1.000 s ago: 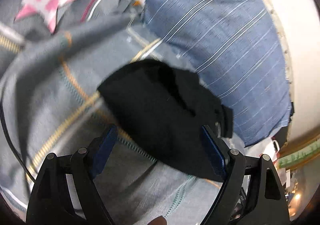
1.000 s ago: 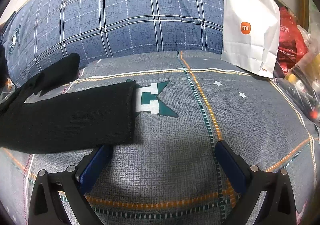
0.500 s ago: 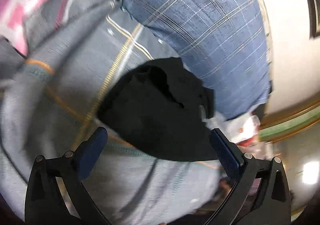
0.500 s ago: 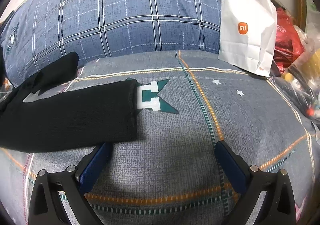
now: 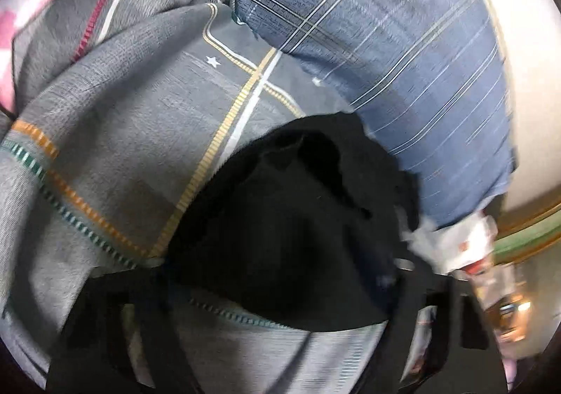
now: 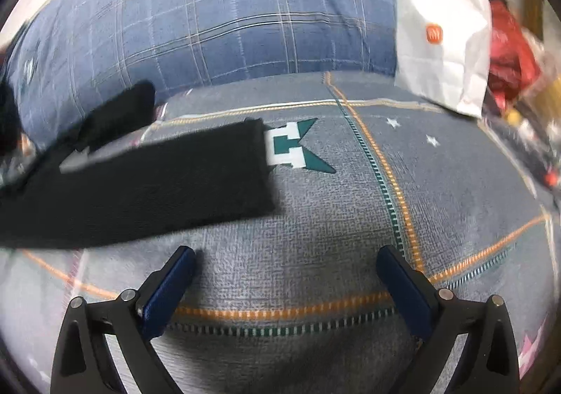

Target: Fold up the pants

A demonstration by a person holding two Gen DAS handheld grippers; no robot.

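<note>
Black pants lie on a grey patterned bedspread (image 6: 333, 218). In the left wrist view their bunched waist end (image 5: 291, 218) fills the lower middle, between the blurred fingers of my left gripper (image 5: 280, 274). Its jaws are closing around the cloth, and I see no firm pinch. In the right wrist view one leg (image 6: 157, 183) stretches in flat from the left, with the other leg (image 6: 115, 113) behind it. My right gripper (image 6: 284, 255) hovers just in front of the near leg's hem. Its jaws are wide and closing slightly, with only bedspread between them.
A big blue plaid pillow (image 6: 228, 15) runs along the back of the bed and sits beside the waist end (image 5: 385, 43). A white paper bag (image 6: 441, 43) and a red bag (image 6: 508, 43) stand at the back right. Small clutter lies along the right edge.
The left gripper dropped closer onto the waist end, and its jaws widened, then narrowed around it. The right gripper barely moved, and its jaws narrowed a little.
</note>
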